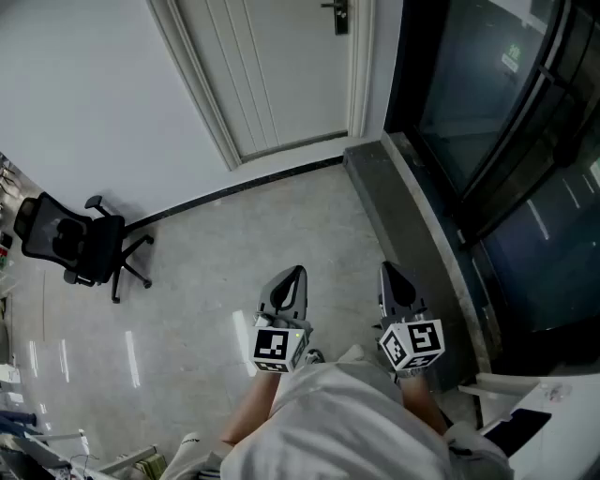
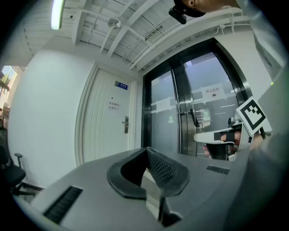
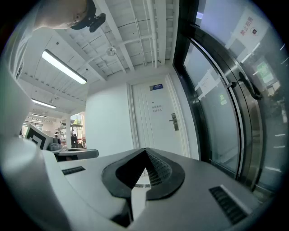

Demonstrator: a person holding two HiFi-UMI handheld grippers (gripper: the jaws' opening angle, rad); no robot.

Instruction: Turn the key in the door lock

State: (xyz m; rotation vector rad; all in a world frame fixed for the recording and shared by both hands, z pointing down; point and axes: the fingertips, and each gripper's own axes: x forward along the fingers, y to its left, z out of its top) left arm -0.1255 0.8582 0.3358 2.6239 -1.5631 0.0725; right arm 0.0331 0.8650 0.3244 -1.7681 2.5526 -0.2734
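Both left gripper and right gripper far from door lock

The door is white, the office chair black, the floor speckled pale grey.

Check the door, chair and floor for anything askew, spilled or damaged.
Nothing stands out. The white door is shut, its handle level; the office chair stands upright by the wall; the floor shows no spill. The left gripper and right gripper are shut, empty, short of the door.
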